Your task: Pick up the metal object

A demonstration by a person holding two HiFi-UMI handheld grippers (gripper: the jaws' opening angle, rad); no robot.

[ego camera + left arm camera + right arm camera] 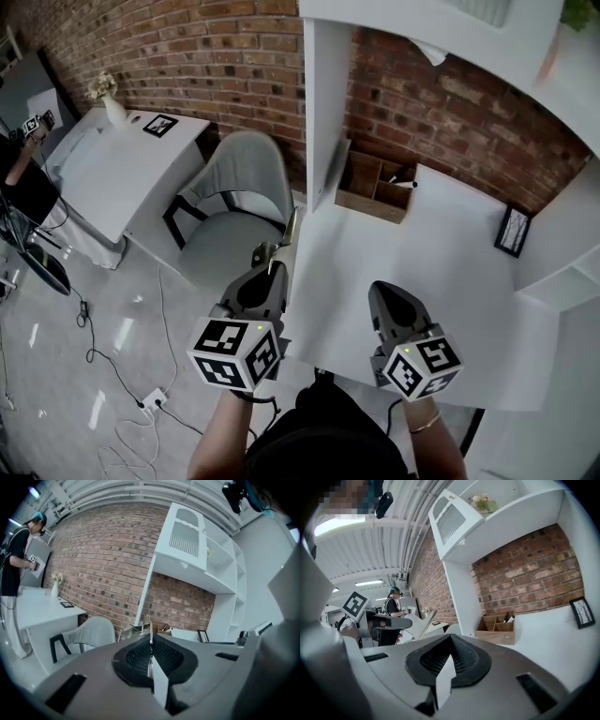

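Left tongs point(275, 269) clenched on the thin metal object point(283, 239), which sticks out past the tips, held up by the tabletop's point(450, 281) left edge. Right tongs point(389, 292) clenched, nothing between them, over the tabletop. Grey chair point(230, 202) left, wooden organizer point(375, 187) at the back.

Wall point(225, 47) red-brown brick; desk point(450, 253) white; chair point(234, 187) grey; organiser point(361, 183) tan wood; metal object point(290, 230) silvery.

wooden organizer point(375, 186): on desk point(441, 258) | grey chair point(234, 192): beside desk | picture frame point(513, 231): on desk
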